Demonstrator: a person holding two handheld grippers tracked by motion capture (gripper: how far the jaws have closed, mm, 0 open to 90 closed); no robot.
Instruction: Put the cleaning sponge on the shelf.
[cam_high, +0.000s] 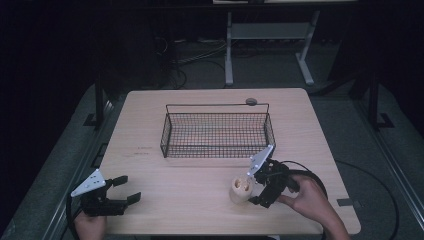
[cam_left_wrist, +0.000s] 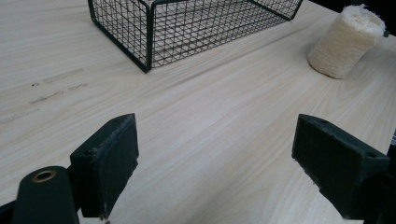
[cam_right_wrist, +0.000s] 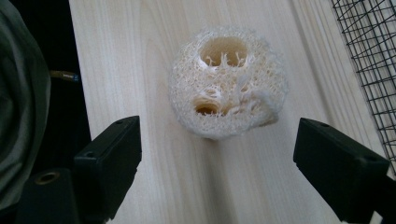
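Note:
A cream loofah piece (cam_high: 240, 189) stands upright on the wooden table (cam_high: 200, 200), near the front right. In the right gripper view the loofah (cam_right_wrist: 229, 81) shows its holed top just ahead of the jaws. My right gripper (cam_high: 254, 186) is open right beside the loofah, tilted down at it, with nothing held. My left gripper (cam_high: 127, 190) rests open at the front left corner, its jaws wide apart over bare wood. From the left gripper view the loofah (cam_left_wrist: 345, 41) stands far off to the upper right.
A black wire basket (cam_high: 217, 131) sits mid-table behind the loofah, and its corner (cam_left_wrist: 148, 37) stands ahead of the left gripper. A small round grey object (cam_high: 251, 101) lies at the table's far edge. A white table frame (cam_high: 267, 40) stands on the floor beyond.

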